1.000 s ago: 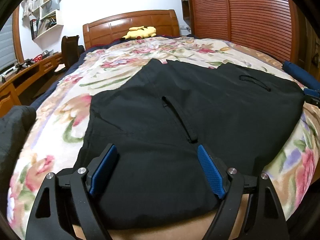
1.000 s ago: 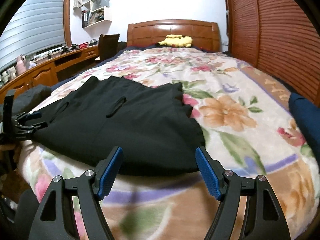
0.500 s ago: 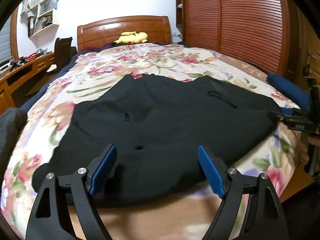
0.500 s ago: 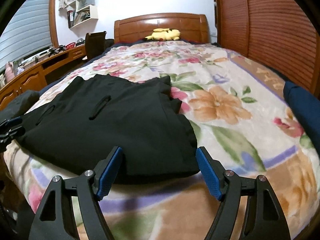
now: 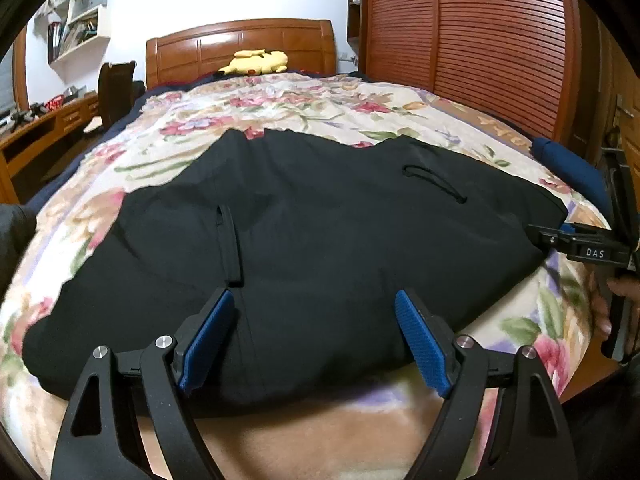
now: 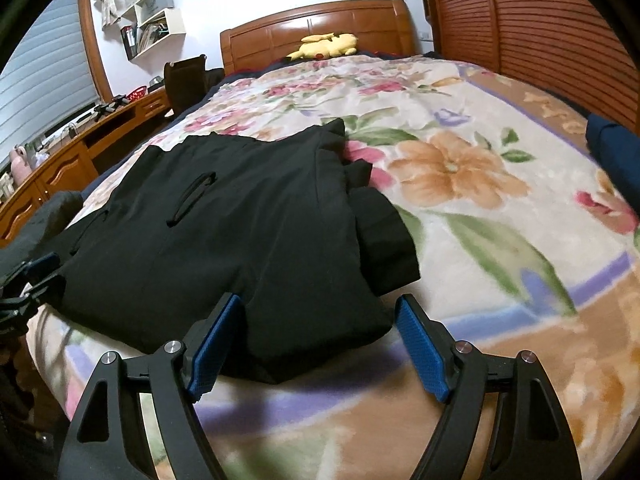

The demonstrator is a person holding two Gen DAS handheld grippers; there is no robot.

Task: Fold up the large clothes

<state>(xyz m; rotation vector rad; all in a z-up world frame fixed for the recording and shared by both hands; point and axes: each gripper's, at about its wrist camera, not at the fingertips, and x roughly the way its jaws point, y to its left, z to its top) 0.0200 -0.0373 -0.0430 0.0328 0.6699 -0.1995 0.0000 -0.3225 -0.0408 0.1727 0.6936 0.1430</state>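
A large black garment (image 5: 320,248) lies spread flat on the floral bedspread (image 5: 304,104), with two slit pockets facing up. My left gripper (image 5: 316,336) is open and empty, its blue pads just over the garment's near edge. My right gripper (image 6: 318,340) is open and empty, over the garment's (image 6: 248,232) near right corner, where a folded sleeve part (image 6: 384,236) sticks out. The right gripper also shows in the left wrist view (image 5: 576,240) at the garment's right edge, and the left gripper shows in the right wrist view (image 6: 28,280) at its left edge.
A yellow plush toy (image 5: 256,62) lies by the wooden headboard (image 5: 240,48). A dark blue cloth (image 5: 568,164) sits at the bed's right edge by the slatted wardrobe (image 5: 480,40). A wooden desk (image 6: 80,148) and chair (image 6: 186,80) stand on the left.
Both grippers have drawn back and come down to the garment's near edge. The garment lies flatter and more spread out. Both grippers stay open.
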